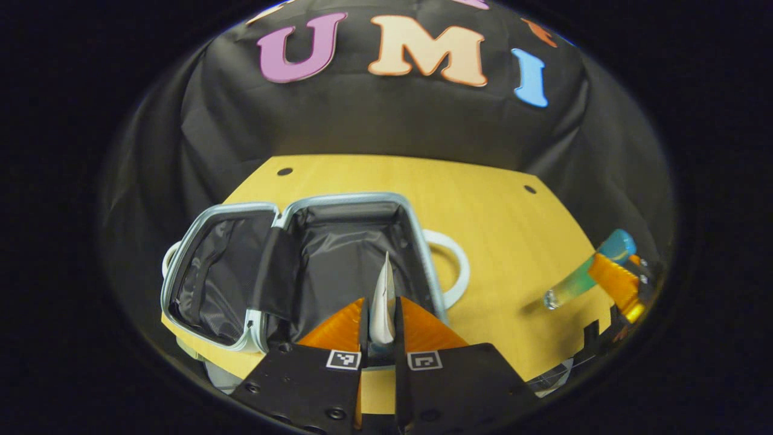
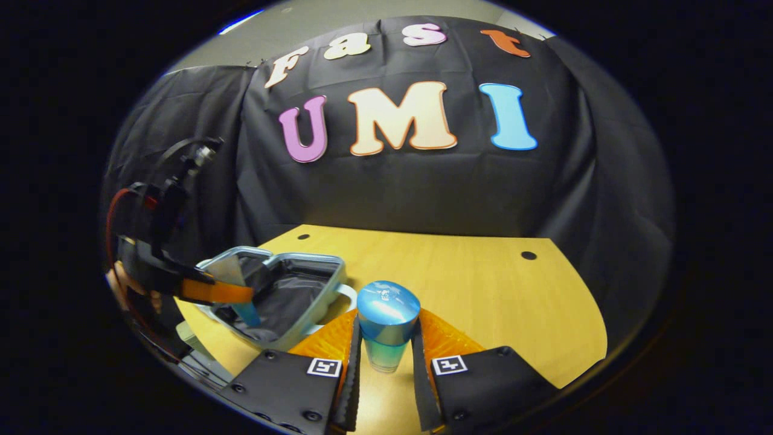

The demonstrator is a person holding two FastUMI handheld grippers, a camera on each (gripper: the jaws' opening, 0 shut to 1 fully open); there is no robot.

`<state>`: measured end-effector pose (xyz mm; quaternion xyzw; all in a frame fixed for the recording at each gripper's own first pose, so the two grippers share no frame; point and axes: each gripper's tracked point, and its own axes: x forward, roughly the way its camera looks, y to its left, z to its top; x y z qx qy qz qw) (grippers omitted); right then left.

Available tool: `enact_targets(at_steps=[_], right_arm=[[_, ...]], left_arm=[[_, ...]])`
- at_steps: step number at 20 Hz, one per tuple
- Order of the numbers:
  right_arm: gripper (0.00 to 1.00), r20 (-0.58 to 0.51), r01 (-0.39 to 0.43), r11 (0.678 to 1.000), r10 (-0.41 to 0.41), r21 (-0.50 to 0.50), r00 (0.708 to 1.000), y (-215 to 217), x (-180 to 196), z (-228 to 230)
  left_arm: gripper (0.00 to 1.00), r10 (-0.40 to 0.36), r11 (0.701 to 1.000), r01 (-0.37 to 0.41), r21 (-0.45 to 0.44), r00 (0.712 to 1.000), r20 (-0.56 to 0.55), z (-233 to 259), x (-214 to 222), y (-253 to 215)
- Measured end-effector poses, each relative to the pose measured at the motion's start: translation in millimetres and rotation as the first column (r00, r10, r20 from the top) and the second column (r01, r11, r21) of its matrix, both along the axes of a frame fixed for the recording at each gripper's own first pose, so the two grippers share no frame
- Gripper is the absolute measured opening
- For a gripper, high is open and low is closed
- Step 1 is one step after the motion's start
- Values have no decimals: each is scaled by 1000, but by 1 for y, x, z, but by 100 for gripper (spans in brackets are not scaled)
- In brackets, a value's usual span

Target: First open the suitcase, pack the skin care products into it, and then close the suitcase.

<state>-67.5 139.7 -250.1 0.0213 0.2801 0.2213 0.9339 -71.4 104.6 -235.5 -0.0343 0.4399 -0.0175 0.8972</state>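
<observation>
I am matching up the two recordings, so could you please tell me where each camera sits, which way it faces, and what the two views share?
Left gripper view: rides on the left claw, looking forward and down into the open suitcase; its own orange fingers pinch a white tube.
Right gripper view: rides on the right claw, facing the yellow table and the black wall; its own fingers grip a blue-capped bottle, and a hand shows at far left.
Shared: the suitcase, the table, and each view shows the other claw with its product.

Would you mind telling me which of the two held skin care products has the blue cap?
The blue-green bottle in the right gripper; the left gripper holds a flat white tube showing no such cap, over the open suitcase.
</observation>
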Motion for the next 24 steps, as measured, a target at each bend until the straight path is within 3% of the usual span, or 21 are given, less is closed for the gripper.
enact_targets(at_steps=[9,13,18,24], right_arm=[[40,-130,-70,995,80,76,988,63,-16,-2],[40,-162,-77,994,89,80,983,86,-11,-4],[40,-181,-92,991,109,100,978,125,1,-1],[40,-244,-131,985,154,108,958,183,2,-31]], left_arm=[[17,14,999,-18,-27,990,-141,-61,12,28],[22,5,999,-8,-31,994,-111,-71,27,33],[91,-28,994,24,-111,999,-27,-58,40,27],[88,-2,989,15,-147,997,83,-9,63,66]])
